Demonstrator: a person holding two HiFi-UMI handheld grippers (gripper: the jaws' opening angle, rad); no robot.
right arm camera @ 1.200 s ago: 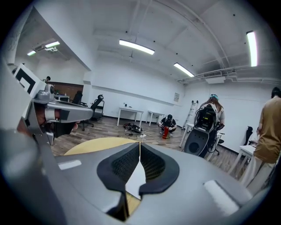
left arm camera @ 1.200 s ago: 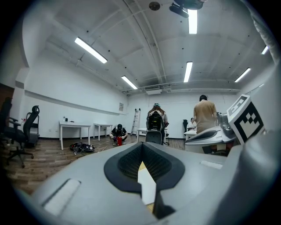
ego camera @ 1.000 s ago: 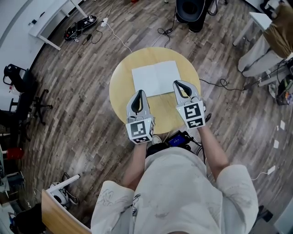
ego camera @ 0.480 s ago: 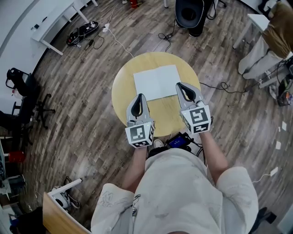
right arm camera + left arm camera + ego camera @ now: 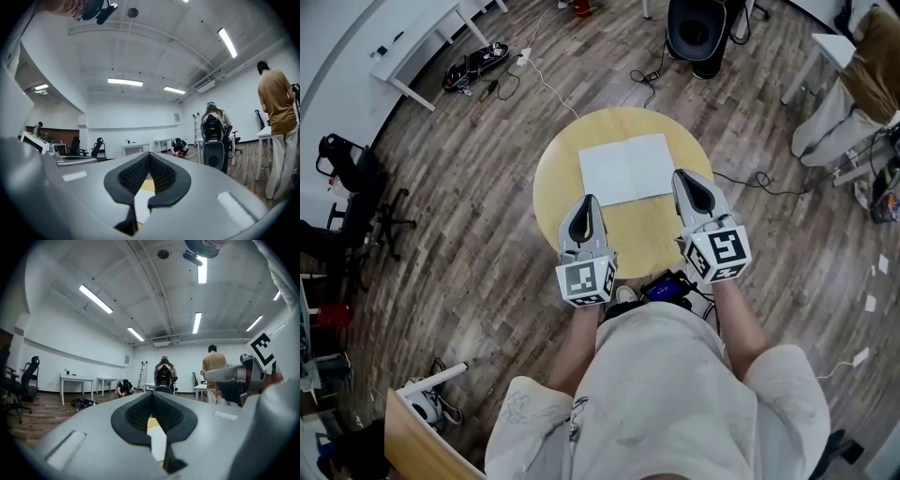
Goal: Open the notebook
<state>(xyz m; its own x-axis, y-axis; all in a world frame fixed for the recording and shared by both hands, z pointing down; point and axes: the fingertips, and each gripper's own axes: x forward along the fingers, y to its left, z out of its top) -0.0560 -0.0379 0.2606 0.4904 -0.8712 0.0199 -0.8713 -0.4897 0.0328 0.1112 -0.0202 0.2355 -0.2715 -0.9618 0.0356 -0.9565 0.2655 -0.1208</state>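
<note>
1. Both grippers have drawn back toward the person. In the head view, the right gripper (image 5: pixel 684 175) now sits just off the right edge of the notebook (image 5: pixel 626 169), and the left gripper (image 5: pixel 584 200) is below its near edge. The notebook lies flat on the round table (image 5: pixel 551 192). It is white and thin, with a faint centre fold, so it may already be spread.
2. In the left gripper view, the jaws are closed tip to tip and hold nothing.
3. In the right gripper view, the jaws are likewise pressed together and empty. The pages look light and floppy, so a free outer edge seems the best place to pinch.
</note>
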